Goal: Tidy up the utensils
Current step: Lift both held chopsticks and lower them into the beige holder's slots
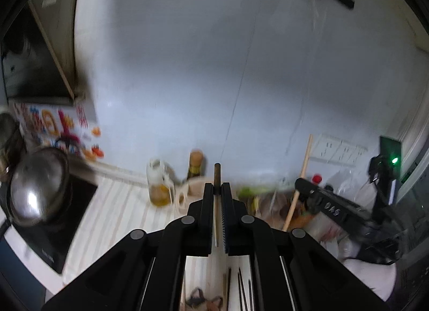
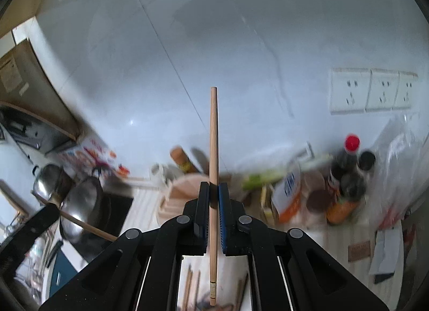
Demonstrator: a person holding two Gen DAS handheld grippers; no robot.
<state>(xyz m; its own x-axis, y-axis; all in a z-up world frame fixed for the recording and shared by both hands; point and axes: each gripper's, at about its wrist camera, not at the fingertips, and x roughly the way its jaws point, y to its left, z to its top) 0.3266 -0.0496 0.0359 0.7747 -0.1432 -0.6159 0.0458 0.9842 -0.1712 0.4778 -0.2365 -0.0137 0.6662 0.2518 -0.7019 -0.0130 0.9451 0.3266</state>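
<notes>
Pointing downward over counter: left gripper (image 1: 217, 186) clenched on dark chopstick (image 1: 217, 176); right gripper (image 2: 213, 186) clenched on light chopstick (image 2: 213, 150).

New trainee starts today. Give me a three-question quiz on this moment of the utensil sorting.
1. True or false: the right gripper is shut on a light chopstick.
2. What does the left gripper hold? A) a spoon B) a dark chopstick C) nothing
3. Fill in: the wooden holder stands on the ____.

Key: 1 true; 2 B; 3 counter.
</notes>
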